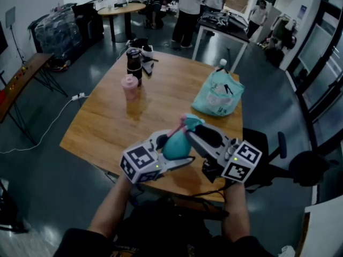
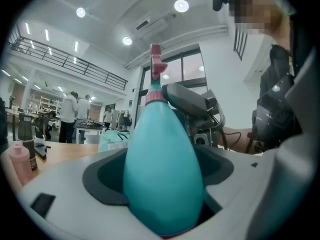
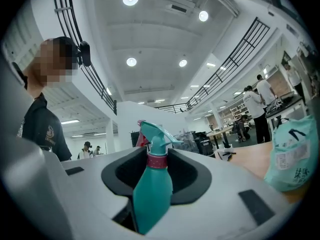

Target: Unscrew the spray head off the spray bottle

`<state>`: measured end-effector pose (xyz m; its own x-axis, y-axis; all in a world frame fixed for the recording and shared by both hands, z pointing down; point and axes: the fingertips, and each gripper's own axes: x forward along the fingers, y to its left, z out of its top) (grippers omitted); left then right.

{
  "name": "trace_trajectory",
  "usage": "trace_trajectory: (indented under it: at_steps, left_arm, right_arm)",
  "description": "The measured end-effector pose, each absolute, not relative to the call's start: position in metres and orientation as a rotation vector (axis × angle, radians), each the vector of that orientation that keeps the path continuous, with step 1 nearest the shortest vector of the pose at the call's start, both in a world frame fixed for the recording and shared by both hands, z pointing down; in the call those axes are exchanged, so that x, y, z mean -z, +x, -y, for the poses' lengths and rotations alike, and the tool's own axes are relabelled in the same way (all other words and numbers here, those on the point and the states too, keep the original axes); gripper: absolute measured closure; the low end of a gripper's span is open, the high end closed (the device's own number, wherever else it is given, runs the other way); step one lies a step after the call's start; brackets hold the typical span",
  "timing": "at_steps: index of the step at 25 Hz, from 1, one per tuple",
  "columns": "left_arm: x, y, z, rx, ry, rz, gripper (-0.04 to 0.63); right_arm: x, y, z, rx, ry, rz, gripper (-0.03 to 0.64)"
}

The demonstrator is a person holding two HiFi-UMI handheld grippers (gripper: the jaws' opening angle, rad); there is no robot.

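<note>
A teal spray bottle (image 1: 174,145) is held above the wooden table's (image 1: 107,127) front edge. My left gripper (image 1: 177,144) is shut on its fat body, which fills the space between the jaws in the left gripper view, bottle (image 2: 162,169). A pink collar (image 3: 156,160) and a teal spray head (image 3: 154,132) with a pink trigger top the bottle. My right gripper (image 1: 192,130) comes in from the right and is shut on the neck at that collar, whose sides touch the dark pads (image 3: 186,171). The bottle's base is hidden.
On the table stand a pink bottle (image 1: 129,86), a black flask (image 1: 134,62) and a teal bag (image 1: 217,94). A black office chair (image 1: 268,149) is at the table's right front corner. People stand at tables at the far end of the room.
</note>
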<state>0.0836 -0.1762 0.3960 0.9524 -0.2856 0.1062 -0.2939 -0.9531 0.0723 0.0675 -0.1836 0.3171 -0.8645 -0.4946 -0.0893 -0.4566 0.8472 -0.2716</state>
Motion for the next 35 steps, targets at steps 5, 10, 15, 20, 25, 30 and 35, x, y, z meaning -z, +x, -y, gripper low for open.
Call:
trace_trajectory:
  at_steps: [5, 10, 15, 20, 25, 30, 35]
  left_arm:
    - [-0.396, 0.082, 0.193, -0.138, 3.015, 0.646, 0.183]
    - [-0.402, 0.070, 0.216, -0.164, 2.957, 0.912, 0.183]
    - [-0.412, 0.067, 0.223, -0.275, 2.947, 1.047, 0.183]
    - [-0.414, 0.067, 0.224, -0.325, 2.948, 1.107, 0.183]
    - [-0.413, 0.069, 0.220, -0.322, 2.965, 1.075, 0.183]
    - [-0.407, 0.072, 0.212, -0.292, 3.004, 0.959, 0.183]
    - [-0.399, 0.075, 0.200, -0.257, 3.052, 0.780, 0.183]
  right_arm:
    - [-0.318, 0.071, 0.194, 0.347, -0.878, -2.832, 0.484]
    - [-0.321, 0.073, 0.202, 0.366, -0.996, -2.776, 0.480]
    - [-0.328, 0.069, 0.209, 0.389, -1.093, -2.747, 0.480]
    - [-0.336, 0.069, 0.217, 0.408, -1.191, -2.740, 0.485]
    - [-0.336, 0.070, 0.213, 0.413, -1.160, -2.754, 0.489]
    - [-0.330, 0.071, 0.206, 0.418, -1.070, -2.784, 0.494]
    - [-0.323, 0.072, 0.196, 0.414, -0.958, -2.803, 0.494]
